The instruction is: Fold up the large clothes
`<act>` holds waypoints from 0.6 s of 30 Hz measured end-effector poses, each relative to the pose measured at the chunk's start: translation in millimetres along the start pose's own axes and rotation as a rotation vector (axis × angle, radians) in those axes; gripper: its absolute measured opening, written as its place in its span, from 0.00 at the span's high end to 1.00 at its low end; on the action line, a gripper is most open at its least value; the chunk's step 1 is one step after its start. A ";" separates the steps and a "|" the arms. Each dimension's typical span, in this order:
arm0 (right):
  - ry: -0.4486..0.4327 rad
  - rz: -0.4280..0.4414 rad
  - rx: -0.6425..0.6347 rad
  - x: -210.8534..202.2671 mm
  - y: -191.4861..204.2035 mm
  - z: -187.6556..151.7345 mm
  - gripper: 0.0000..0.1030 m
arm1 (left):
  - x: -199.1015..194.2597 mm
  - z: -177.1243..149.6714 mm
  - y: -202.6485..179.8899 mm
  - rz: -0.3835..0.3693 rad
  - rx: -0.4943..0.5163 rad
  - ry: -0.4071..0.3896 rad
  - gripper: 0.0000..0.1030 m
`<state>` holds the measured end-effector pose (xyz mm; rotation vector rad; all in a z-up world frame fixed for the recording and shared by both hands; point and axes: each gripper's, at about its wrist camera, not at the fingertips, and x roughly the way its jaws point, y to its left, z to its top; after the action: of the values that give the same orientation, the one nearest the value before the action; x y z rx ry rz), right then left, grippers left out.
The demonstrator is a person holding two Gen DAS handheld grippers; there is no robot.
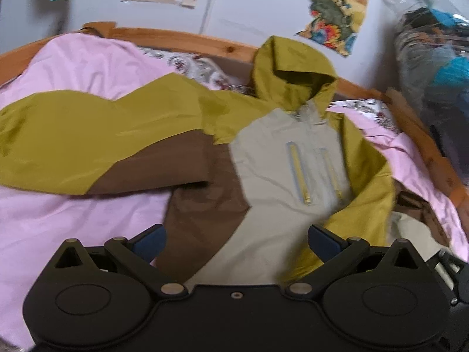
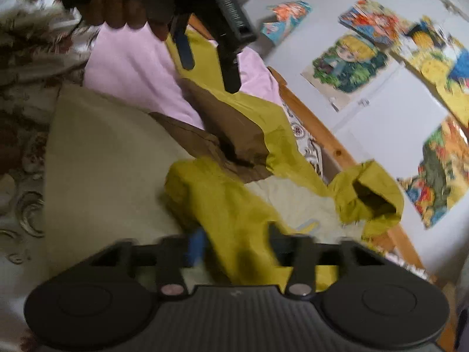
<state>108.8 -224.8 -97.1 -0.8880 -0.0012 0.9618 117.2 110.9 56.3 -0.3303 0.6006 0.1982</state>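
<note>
Jacket (image 1: 272,158) lengthwise, hood (image 1: 293,73) toward wall (sleeve sideways)

Cartoon posters (image 2: 348,67) hang on the pale wall (image 1: 258,8) behind the wooden bed frame (image 1: 181,39), pink sheet (image 1: 73,220) spread below.

I see a white wall (image 1: 258,8) with colourful cartoon posters (image 2: 348,64) stuck on it, a wooden bed frame (image 1: 181,39) along it, and a pink sheet (image 1: 73,61) over floral bedding (image 2: 20,135).
</note>
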 end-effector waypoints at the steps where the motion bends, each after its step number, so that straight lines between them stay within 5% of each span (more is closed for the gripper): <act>1: -0.003 0.008 0.043 -7.1 -8.7 -1.2 0.23 | 1.1 0.1 -2.7 -0.018 0.007 -0.005 0.01; 7: 0.042 -0.005 0.306 -26.1 -93.9 -4.0 0.13 | 28.2 -1.6 -19.9 -0.151 0.040 0.029 0.01; 13: 0.178 -0.128 0.679 40.8 -219.6 -31.7 0.13 | 83.5 -6.5 -37.0 -0.225 0.064 0.201 0.07; 16: 0.308 -0.159 0.868 95.1 -271.9 -55.2 0.13 | 104.6 -10.4 -45.4 -0.217 0.103 0.285 0.29; 18: 0.404 -0.155 0.982 126.4 -291.6 -70.3 0.25 | 114.8 -13.8 -49.2 -0.213 0.135 0.321 0.76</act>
<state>417.5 -256.5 1.2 -0.1445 0.6826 0.5086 216.5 70.2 -9.1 -0.2947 0.8856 -0.1027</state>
